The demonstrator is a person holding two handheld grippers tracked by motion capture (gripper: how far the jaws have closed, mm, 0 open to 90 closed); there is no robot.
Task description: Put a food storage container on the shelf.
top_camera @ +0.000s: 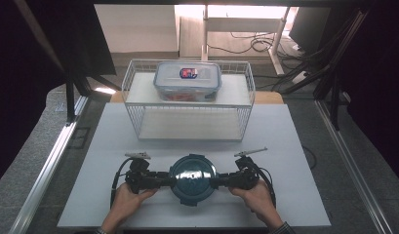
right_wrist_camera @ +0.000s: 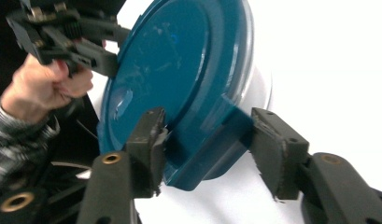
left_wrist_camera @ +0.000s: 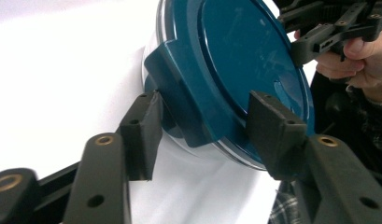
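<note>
A round clear container with a teal lid (top_camera: 192, 175) sits on the white table near the front edge. My left gripper (top_camera: 170, 179) comes at it from the left and my right gripper (top_camera: 215, 179) from the right, each held in one hand. In the left gripper view the left gripper (left_wrist_camera: 205, 116) has its pads against both sides of a teal latch flap (left_wrist_camera: 179, 93) on the lid's rim. In the right gripper view the right gripper (right_wrist_camera: 209, 126) clamps the opposite latch flap (right_wrist_camera: 212, 144) in the same way. The lid (right_wrist_camera: 174, 60) is seated on the container.
A white wire rack (top_camera: 246, 92) stands behind the round container at the table's middle back. A rectangular clear box with a blue-rimmed lid (top_camera: 188, 80) rests on its top shelf. Bare white table (top_camera: 294, 195) lies to either side of the hands.
</note>
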